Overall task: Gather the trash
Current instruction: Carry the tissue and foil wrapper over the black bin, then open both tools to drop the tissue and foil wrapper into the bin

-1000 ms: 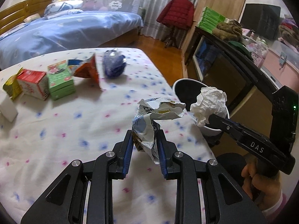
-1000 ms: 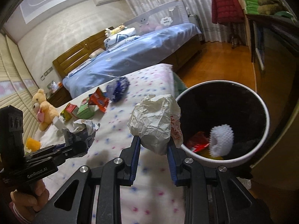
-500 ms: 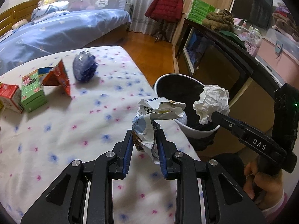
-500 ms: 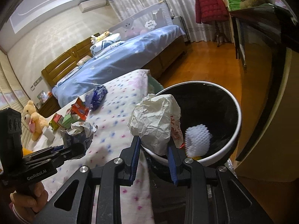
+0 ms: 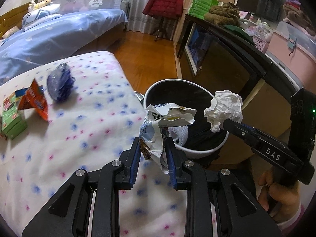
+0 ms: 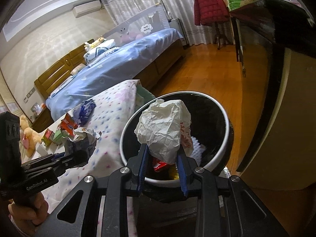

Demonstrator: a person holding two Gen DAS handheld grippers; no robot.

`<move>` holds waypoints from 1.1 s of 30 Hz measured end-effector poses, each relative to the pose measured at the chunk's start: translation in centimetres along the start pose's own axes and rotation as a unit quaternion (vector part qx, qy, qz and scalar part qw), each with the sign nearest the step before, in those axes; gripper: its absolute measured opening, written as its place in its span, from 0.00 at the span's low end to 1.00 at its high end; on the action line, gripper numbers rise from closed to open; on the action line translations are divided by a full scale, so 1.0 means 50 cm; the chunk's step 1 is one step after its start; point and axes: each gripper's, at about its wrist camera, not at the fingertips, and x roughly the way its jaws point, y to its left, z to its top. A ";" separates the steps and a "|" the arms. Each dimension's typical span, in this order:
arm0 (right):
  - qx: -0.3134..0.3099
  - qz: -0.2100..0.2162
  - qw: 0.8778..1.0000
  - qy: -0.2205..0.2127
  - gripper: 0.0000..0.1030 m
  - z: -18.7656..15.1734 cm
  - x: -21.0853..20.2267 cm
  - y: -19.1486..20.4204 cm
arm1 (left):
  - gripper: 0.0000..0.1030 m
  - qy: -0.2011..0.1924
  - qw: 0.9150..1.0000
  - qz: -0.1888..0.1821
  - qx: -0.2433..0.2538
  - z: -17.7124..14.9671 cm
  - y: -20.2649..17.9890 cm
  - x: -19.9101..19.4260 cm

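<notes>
Bedroom, dotted tablecloth [image 5: 79, 122] | left gripper [image 5: 153, 154] clenched on crumpled wrapper [image 5: 158, 126] | right gripper [image 6: 162, 165] grasping wrinkled paper ball [image 6: 164, 130] over bin [image 6: 225, 144]

A white cloth [image 5: 83, 122] dotted with blue and pink flowers is spread over the worktop. The bin [image 6: 217, 106] is black inside with a white rim. White crumpled paper [image 6: 164, 130] and a white-and-blue wrapper [image 5: 156, 126] are seen, plus a blue bag [image 5: 59, 83], an orange packet [image 5: 37, 100], a green box [image 5: 11, 116], and blue pads [image 5: 136, 158] on black tools.
</notes>
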 end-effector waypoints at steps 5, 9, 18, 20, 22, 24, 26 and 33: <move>0.003 -0.010 1.000 0.002 0.28 0.011 0.012 -0.012 | 0.23 0.010 1.000 -0.006 0.004 0.019 -0.012 0.026; 0.003 -0.015 1.000 0.005 0.28 0.019 0.020 -0.021 | 0.23 0.017 1.000 -0.009 0.007 0.029 -0.020 0.043; 0.010 -0.019 1.000 0.010 0.29 0.031 0.039 -0.039 | 0.23 0.029 0.999 -0.012 0.015 0.045 -0.027 0.073; 0.012 -0.019 1.000 0.010 0.29 0.034 0.042 -0.044 | 0.23 0.031 0.999 -0.012 0.015 0.048 -0.028 0.079; 0.013 -0.020 1.000 0.011 0.29 0.035 0.044 -0.047 | 0.23 0.032 0.999 -0.014 0.013 0.051 -0.028 0.085; 0.014 -0.021 1.000 0.012 0.29 0.037 0.047 -0.050 | 0.23 0.034 0.999 -0.015 0.013 0.054 -0.031 0.090; 0.014 -0.022 1.000 0.013 0.30 0.037 0.049 -0.052 | 0.23 0.035 0.999 -0.014 0.015 0.056 -0.034 0.094; 0.017 -0.021 0.999 0.019 0.32 0.045 0.059 -0.060 | 0.24 0.043 0.999 -0.012 0.013 0.057 -0.035 0.111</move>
